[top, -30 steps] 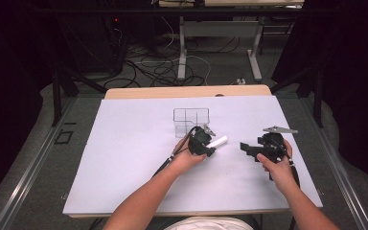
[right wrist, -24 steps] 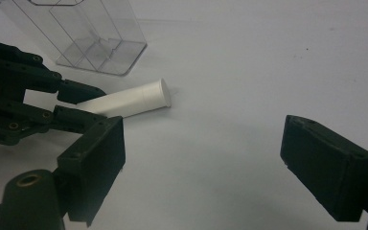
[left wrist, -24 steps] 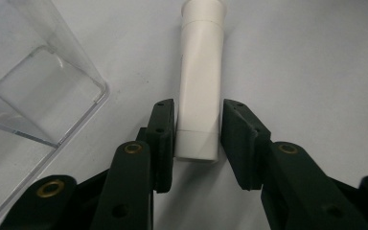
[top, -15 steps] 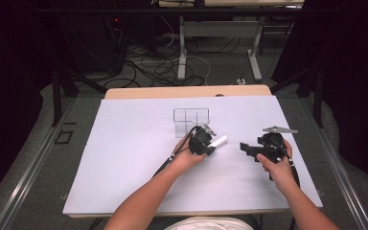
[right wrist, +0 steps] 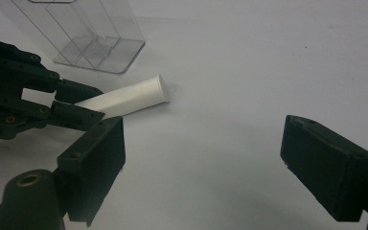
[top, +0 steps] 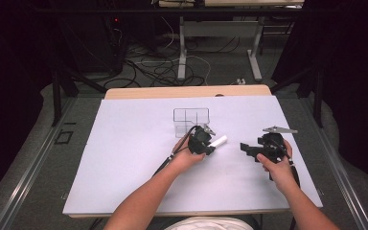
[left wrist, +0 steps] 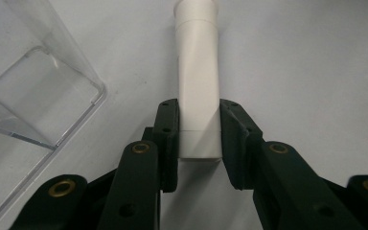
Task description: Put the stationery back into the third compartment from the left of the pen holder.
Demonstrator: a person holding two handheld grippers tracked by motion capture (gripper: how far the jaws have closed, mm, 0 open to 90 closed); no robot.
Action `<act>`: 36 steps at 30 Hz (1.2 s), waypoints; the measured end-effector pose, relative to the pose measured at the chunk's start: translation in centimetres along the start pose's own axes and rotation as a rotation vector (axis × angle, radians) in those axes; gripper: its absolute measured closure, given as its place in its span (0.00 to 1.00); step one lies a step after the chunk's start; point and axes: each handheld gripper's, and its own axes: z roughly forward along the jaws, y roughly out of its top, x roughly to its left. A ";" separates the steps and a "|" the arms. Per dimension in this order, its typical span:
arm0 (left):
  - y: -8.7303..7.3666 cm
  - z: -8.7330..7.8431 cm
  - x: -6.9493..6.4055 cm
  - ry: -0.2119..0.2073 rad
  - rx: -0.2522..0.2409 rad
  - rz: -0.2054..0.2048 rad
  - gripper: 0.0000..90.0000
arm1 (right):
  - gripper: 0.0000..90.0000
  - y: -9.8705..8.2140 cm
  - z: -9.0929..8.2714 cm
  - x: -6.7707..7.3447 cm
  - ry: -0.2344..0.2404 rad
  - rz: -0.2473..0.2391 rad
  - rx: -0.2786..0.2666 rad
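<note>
A white cylindrical tube lies on the white table, just in front of a clear plastic divided box. My left gripper has just been closing on the tube's near end. In the left gripper view both pads press the tube from either side, with the box wall to the left. My right gripper hovers to the right, open, with nothing between its jaws. The right gripper view looks across bare table at the tube, the left gripper and the box.
White sheet covers the table, with a wooden edge at the far side. Beyond it are table legs and cables on the floor.
</note>
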 end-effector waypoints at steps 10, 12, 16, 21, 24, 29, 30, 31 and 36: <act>-0.1 -0.6 0.5 -0.053 -0.006 -0.069 0.79 | 0.17 0.0 -0.1 0.0 0.001 -0.005 -0.004; -0.1 -0.9 0.4 -0.054 -0.015 -0.064 0.79 | 0.17 0.0 -0.1 0.0 0.000 -0.005 -0.005; -0.1 -1.8 0.1 -0.050 -0.043 -0.070 0.79 | 0.17 0.1 -0.1 0.0 0.001 -0.005 -0.003; -0.3 -3.2 -0.3 -0.036 -0.084 -0.079 0.79 | 0.16 0.1 -0.2 0.1 0.005 -0.003 -0.005; -0.5 -4.0 -0.4 -0.028 -0.121 -0.091 0.79 | 0.16 0.2 -0.2 0.2 0.014 0.004 -0.003; -1.2 -5.7 -0.6 -0.017 -0.187 -0.120 0.79 | 0.16 0.5 -0.3 0.8 0.039 0.036 -0.008; -1.4 -6.0 -0.6 -0.019 -0.201 -0.132 0.79 | 0.16 0.5 -0.4 1.0 0.042 0.033 -0.007; -1.6 -6.4 -0.6 -0.015 -0.208 -0.131 0.79 | 0.15 0.6 -0.4 1.2 0.044 0.039 -0.008; -2.6 -8.2 -0.3 0.011 -0.253 -0.146 0.79 | 0.06 1.0 -0.5 2.3 0.062 0.040 -0.008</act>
